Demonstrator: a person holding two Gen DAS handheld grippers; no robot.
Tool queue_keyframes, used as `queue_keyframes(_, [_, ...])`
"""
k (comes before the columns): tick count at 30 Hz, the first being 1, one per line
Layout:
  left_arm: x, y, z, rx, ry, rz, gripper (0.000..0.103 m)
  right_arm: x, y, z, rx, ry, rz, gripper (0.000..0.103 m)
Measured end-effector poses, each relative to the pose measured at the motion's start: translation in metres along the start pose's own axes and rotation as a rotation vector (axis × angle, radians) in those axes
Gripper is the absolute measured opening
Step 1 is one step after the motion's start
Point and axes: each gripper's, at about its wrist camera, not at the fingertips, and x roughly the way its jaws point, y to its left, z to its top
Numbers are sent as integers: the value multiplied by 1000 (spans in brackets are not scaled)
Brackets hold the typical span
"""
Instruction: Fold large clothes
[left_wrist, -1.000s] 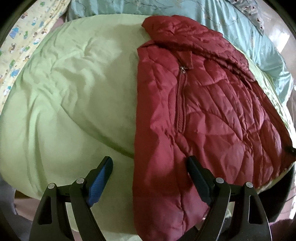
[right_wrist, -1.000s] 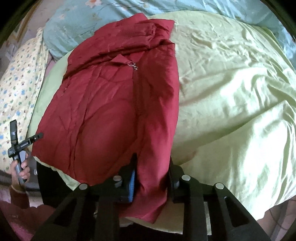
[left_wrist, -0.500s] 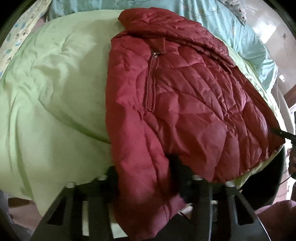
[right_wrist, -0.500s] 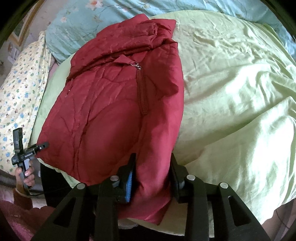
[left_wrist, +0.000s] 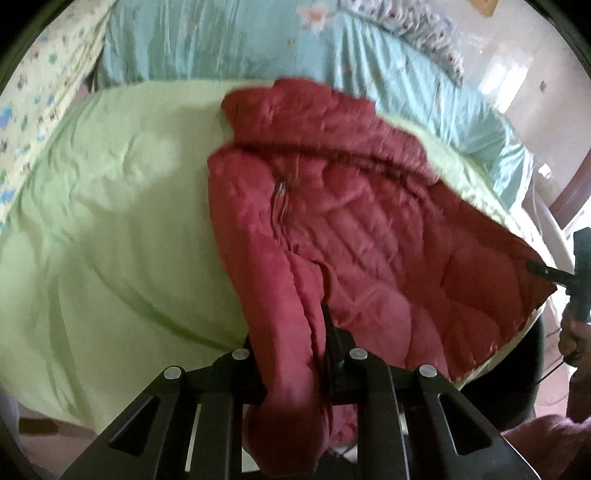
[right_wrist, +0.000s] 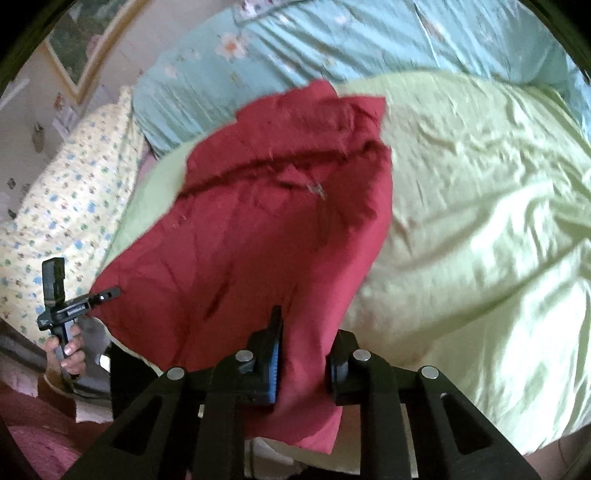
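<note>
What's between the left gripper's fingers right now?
In the left wrist view, the left gripper is closing on a bunched edge of the red jacket.

Green quilt (right_wrist: 480, 229) bare; pillows (right_wrist: 66, 206) seemingly crowd beyond.

A bedroom at home — green quilt (left_wrist: 110, 221), patterned pillow (right_wrist: 66, 206), framed picture (right_wrist: 85, 48).

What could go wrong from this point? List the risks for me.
1. The left gripper pinches only a bunched hem corner of the red quilted jacket as its jaws close; slick fabric may slip out.
2. The right gripper likewise closes on a narrow fold, so an uneven pull could skew the fold.
3. The jacket lies on a rumpled green duvet, which may drag along and wrinkle it.
</note>
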Motion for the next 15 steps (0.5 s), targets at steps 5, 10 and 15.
queue_keyframes(5, [-27, -5, 6, 14, -73, -3, 17, -19, 10, 22, -9, -92, 41, 18])
queue_keyframes(10, [-45, -2, 12, 10, -123, -21, 17, -30, 14, 41, -6, -145, 74, 18])
queue_keyframes(15, [-48, 2, 41, 8, -197, -37, 17, -36, 8, 66, 11, -211, 106, 18])
